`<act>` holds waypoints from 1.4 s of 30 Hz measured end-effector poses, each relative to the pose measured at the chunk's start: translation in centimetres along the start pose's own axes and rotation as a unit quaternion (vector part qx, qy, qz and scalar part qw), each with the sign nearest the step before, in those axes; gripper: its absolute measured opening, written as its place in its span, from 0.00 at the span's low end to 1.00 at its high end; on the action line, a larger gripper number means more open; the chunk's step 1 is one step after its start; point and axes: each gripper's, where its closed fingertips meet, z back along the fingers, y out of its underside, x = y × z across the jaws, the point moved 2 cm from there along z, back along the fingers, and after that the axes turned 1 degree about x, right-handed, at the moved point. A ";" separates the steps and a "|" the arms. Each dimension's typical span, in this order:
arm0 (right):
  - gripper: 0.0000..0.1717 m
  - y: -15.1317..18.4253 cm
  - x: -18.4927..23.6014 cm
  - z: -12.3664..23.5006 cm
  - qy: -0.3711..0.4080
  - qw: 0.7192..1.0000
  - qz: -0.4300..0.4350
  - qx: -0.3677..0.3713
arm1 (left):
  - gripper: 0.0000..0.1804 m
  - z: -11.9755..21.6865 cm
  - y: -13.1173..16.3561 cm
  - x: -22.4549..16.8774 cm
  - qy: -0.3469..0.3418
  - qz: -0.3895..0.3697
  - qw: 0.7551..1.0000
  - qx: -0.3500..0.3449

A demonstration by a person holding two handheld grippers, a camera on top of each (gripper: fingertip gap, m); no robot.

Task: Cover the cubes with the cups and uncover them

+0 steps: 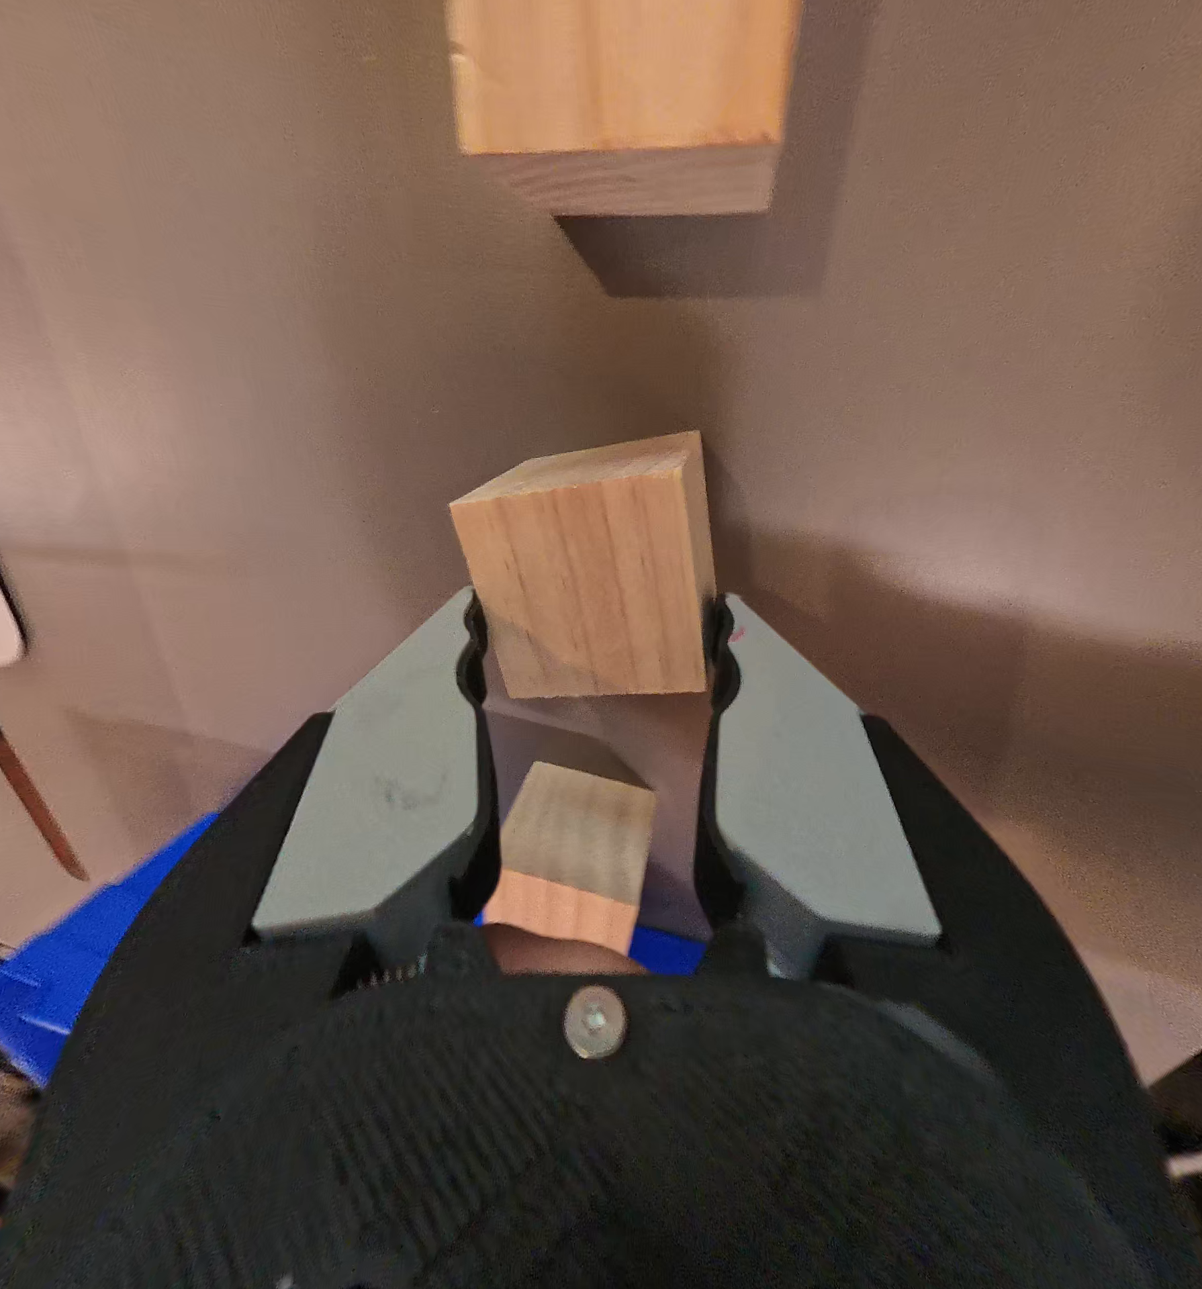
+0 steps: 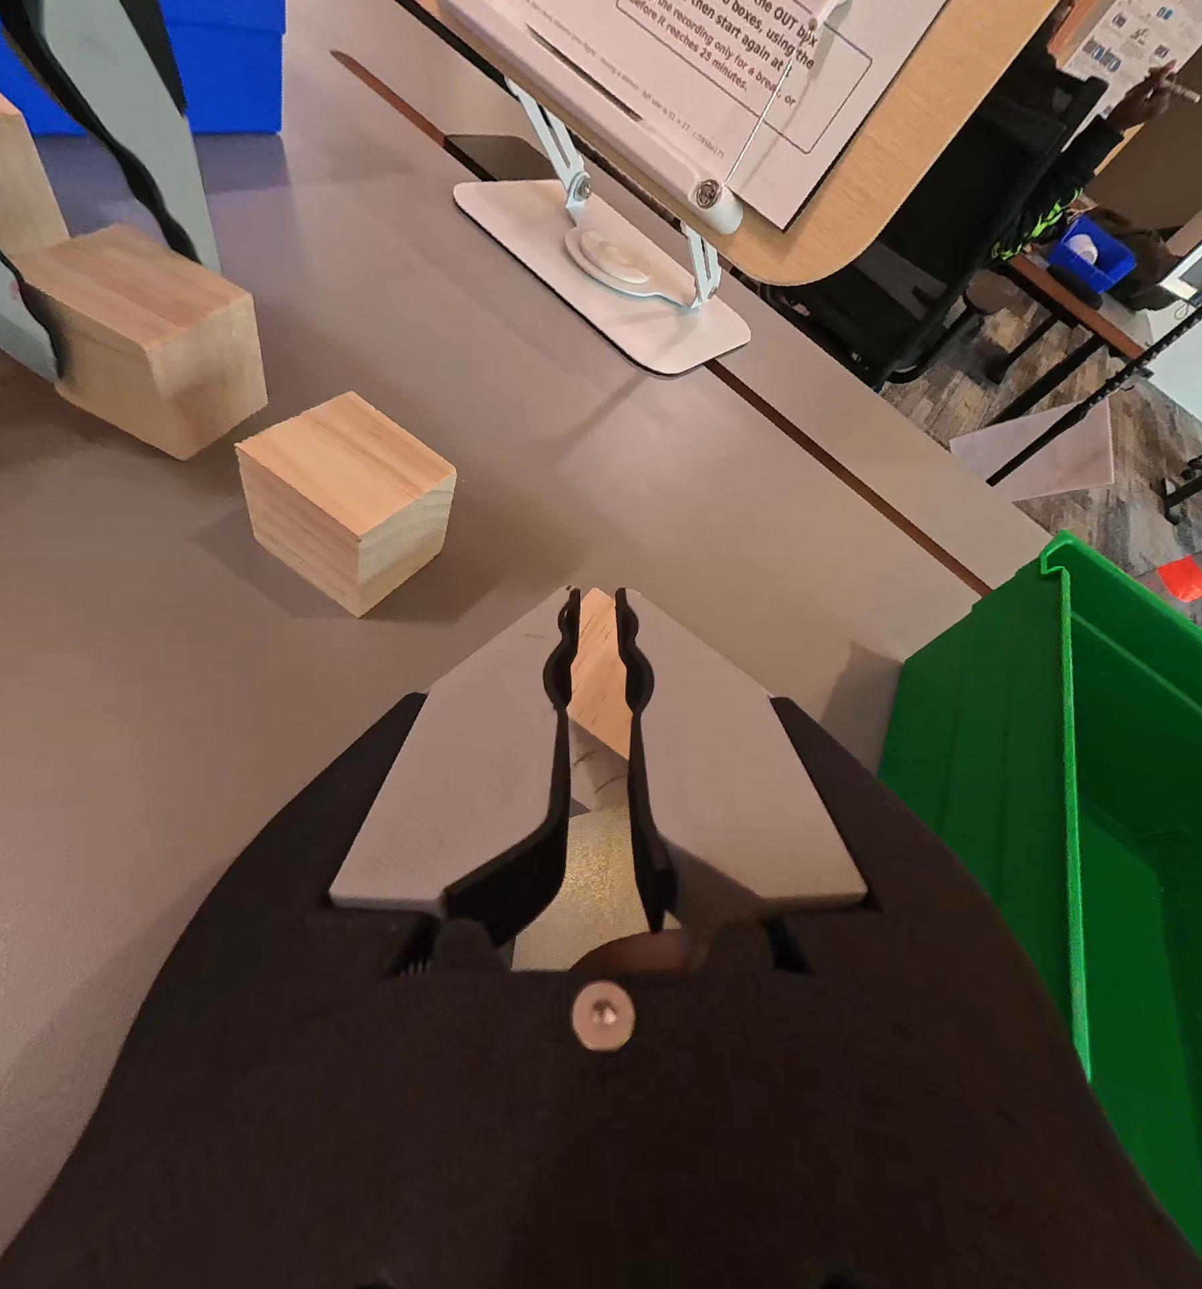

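- Left gripper [image 1: 595, 614]: the jaws stand wide apart, with the middle cube [image 1: 584, 572] of pale wood between the fingertips.
- The middle cube sits askew to the jaws. The right pad lies against its side, while a sliver of gap shows along the lower part of the left pad, so no firm clamping is evident.
- In the right wrist view the same cube appears at far left, low over or on the counter [image 2: 654, 488]; which of the two cannot be told.
- Far cube [image 1: 619, 77]: rests on the counter beyond the middle cube, apart from it and untouched.
- Near cube [image 1: 577, 837]: seen between the bases of the left gripper's fingers, close to the camera.
- Right gripper [image 2: 595, 593]: the jaws are nearly closed, leaving only a narrow slit. A strip of wood [image 2: 598, 669] shows through the slit. Whether it is pinched or merely lies beyond cannot be told.
- Green bin [image 2: 1072, 802]: just right of the right gripper.
- Blue bin [image 2: 235, 63]: at the far left.
- White stand [image 2: 605, 279]: at the far edge, carrying a printed sheet.
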 end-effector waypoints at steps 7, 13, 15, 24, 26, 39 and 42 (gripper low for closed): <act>0.04 0.0 -0.1 0.0 -0.003 1.000 -0.004 -0.001 | 0.40 0.2 0.5 0.5 -0.010 -0.105 0.993 0.050; 0.05 0.0 0.3 0.0 -0.006 1.000 0.005 0.000 | 0.50 2.7 0.8 2.1 -0.068 -0.027 0.997 -0.008; 0.05 0.0 0.3 0.0 -0.006 1.000 0.006 -0.001 | 0.53 5.0 1.6 3.2 -0.101 0.017 0.994 -0.046; 0.05 -0.1 0.5 0.0 -0.007 1.000 0.006 -0.003 | 0.39 13.9 15.6 10.8 -0.279 0.260 0.923 -0.050; 0.05 -0.1 0.7 -0.1 -0.007 1.000 0.009 -0.002 | 0.33 14.6 19.1 12.1 -0.320 0.303 0.898 -0.015; 0.05 0.3 1.2 -0.7 -0.010 1.000 0.025 0.007 | 0.21 10.4 22.9 14.3 -0.258 0.378 0.889 -0.024; 0.05 0.2 1.0 -0.6 -0.007 1.000 0.027 0.003 | 0.17 9.6 23.0 14.3 -0.249 0.374 0.893 -0.016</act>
